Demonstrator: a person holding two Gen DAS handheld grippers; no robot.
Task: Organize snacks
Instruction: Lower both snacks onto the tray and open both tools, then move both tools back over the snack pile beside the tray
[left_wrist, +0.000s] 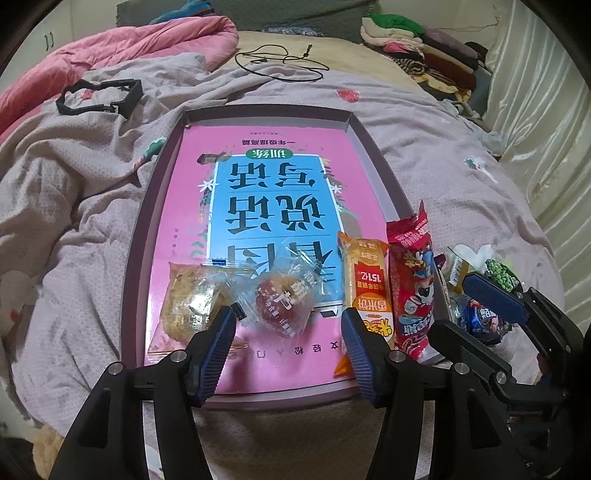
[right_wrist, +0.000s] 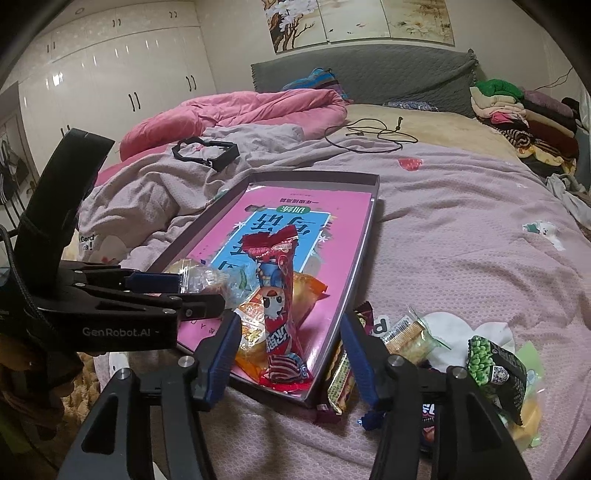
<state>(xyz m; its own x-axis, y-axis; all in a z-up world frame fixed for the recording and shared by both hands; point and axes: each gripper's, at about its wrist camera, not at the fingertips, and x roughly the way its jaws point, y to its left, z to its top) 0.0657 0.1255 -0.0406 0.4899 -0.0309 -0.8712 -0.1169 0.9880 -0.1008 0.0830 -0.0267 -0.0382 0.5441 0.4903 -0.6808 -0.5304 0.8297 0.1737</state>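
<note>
A shallow purple tray (left_wrist: 155, 184) lies on the bed with a pink and blue book (left_wrist: 273, 195) in it. On the book lie a clear-wrapped cake (left_wrist: 192, 299), a clear-wrapped red pastry (left_wrist: 280, 299), an orange snack bar (left_wrist: 364, 284) and a red snack stick (left_wrist: 412, 280). My left gripper (left_wrist: 288, 328) is open and empty over the tray's near edge. My right gripper (right_wrist: 288, 332) is open around the red snack stick (right_wrist: 280, 295), not touching it. It also shows in the left wrist view (left_wrist: 476, 306), right of the tray. Loose snacks lie right of the tray, among them a green pea packet (right_wrist: 495, 362).
A black plastic frame (left_wrist: 99, 96) and a black cable (left_wrist: 280, 59) lie on the lilac sheet (left_wrist: 461, 184). A pink quilt (left_wrist: 110, 55) is bunched at the far left. Folded clothes (left_wrist: 417, 40) are stacked far right. White wardrobes (right_wrist: 110, 74) stand behind the bed.
</note>
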